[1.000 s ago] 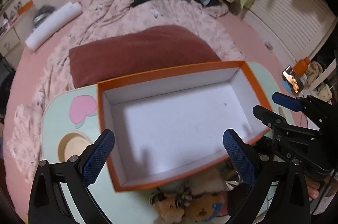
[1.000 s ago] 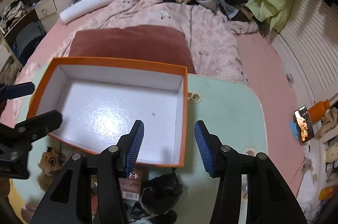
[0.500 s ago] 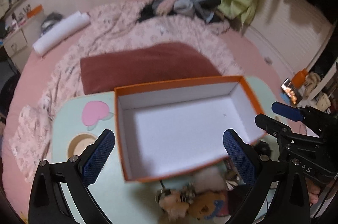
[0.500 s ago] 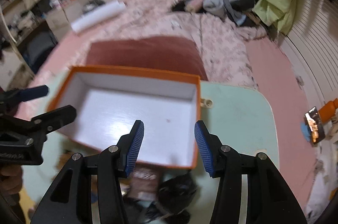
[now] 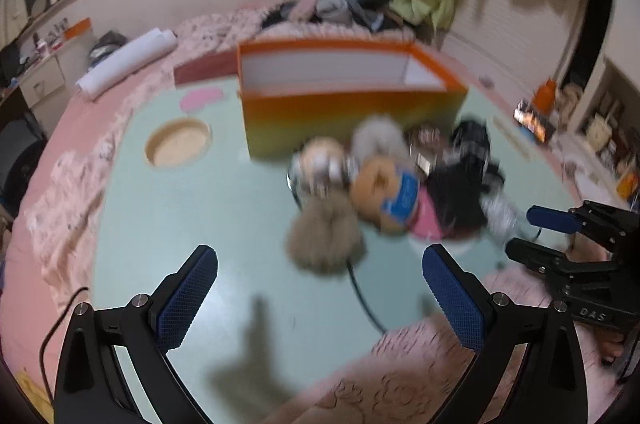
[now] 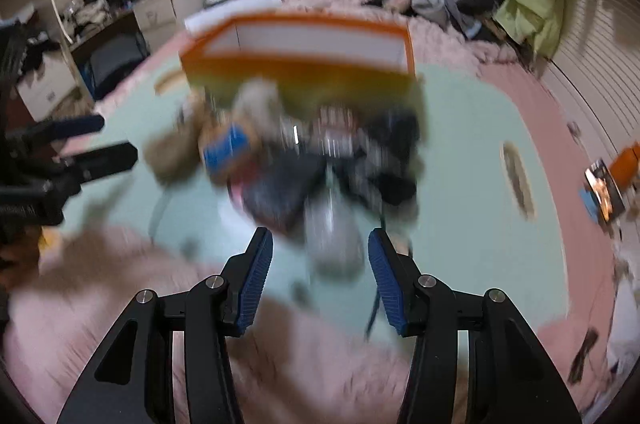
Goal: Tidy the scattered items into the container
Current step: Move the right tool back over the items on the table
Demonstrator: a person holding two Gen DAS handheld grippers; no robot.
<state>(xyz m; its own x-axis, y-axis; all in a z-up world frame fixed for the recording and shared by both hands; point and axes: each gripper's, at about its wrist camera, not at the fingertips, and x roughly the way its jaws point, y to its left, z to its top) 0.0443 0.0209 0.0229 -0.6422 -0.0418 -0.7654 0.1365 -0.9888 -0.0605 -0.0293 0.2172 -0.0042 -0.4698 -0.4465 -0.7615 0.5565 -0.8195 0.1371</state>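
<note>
In your left wrist view, the round wooden inset [image 5: 178,147] sits at the left of the pale green table [image 5: 168,224], with the pink heart shape [image 5: 201,98] just above it. Your left gripper [image 5: 320,294] fills the bottom of the frame, its blue pads spread wide with nothing between them. Above centre stands the orange box [image 5: 348,115], white inside. Just below the box lies a blurred heap: a fluffy brown ball [image 5: 324,240], a tan plush toy [image 5: 384,195] with a blue patch, then dark cloth [image 5: 464,191] to the right. A black cable [image 5: 362,298] runs down from the heap. At the right edge your right gripper [image 5: 536,236] shows from the side.

In your right wrist view, everything is smeared. The box is at upper centre, the heap below it, and your right gripper's jaws stand moderately apart at the bottom, empty, with a grey object [image 6: 332,240] just beyond them.
</note>
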